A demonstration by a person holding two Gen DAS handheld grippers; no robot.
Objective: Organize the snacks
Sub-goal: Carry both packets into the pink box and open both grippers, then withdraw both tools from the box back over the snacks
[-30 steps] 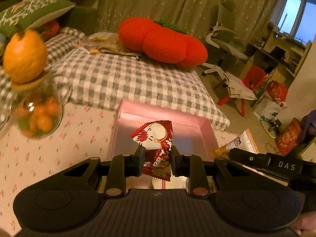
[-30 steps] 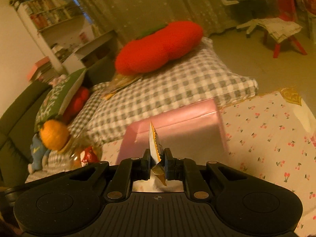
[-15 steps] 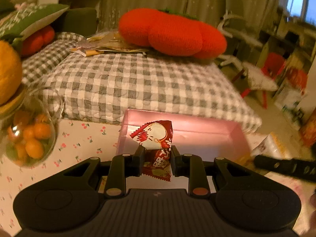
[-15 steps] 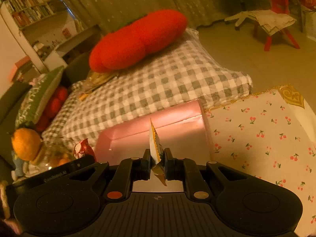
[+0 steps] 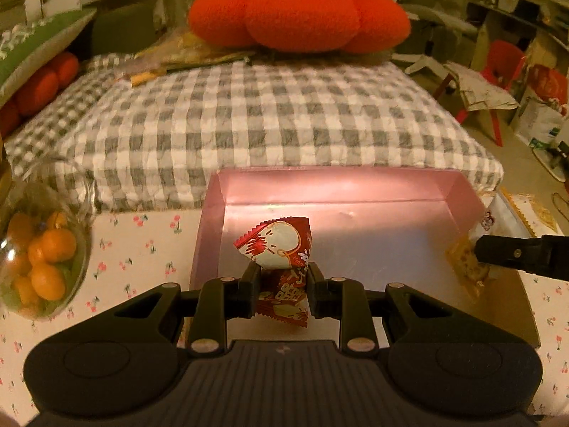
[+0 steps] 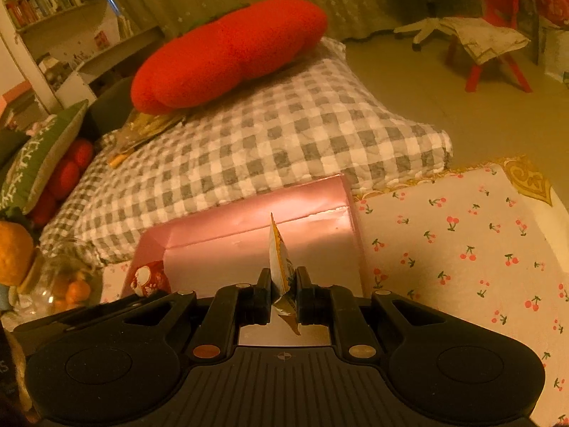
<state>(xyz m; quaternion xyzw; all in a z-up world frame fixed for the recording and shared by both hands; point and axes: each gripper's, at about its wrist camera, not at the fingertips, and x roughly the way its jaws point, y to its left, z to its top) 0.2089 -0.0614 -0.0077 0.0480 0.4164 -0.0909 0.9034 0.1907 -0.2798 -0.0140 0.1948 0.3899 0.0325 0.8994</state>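
My left gripper (image 5: 279, 284) is shut on a red and white snack packet (image 5: 275, 243) and holds it over the near left part of an open pink box (image 5: 334, 185). My right gripper (image 6: 281, 284) is shut on a thin yellow and white snack packet (image 6: 279, 256), held edge-on over the pink box (image 6: 249, 220). In the left wrist view the right gripper (image 5: 478, 251) holds the yellow packet (image 5: 462, 259) at the box's right side. The red packet (image 6: 145, 279) also shows in the right wrist view at the box's left corner.
The box sits on a cherry-print tablecloth (image 6: 462, 249). A glass jar of small oranges (image 5: 39, 249) stands left of the box. Behind are a grey checked cushion (image 5: 249, 114) and a red plush tomato (image 5: 298, 14). A red chair (image 6: 498, 35) stands on the floor far right.
Both grippers have moved forward over the pink box with their packets still held. The right gripper has come into the box's right side in the left wrist view.
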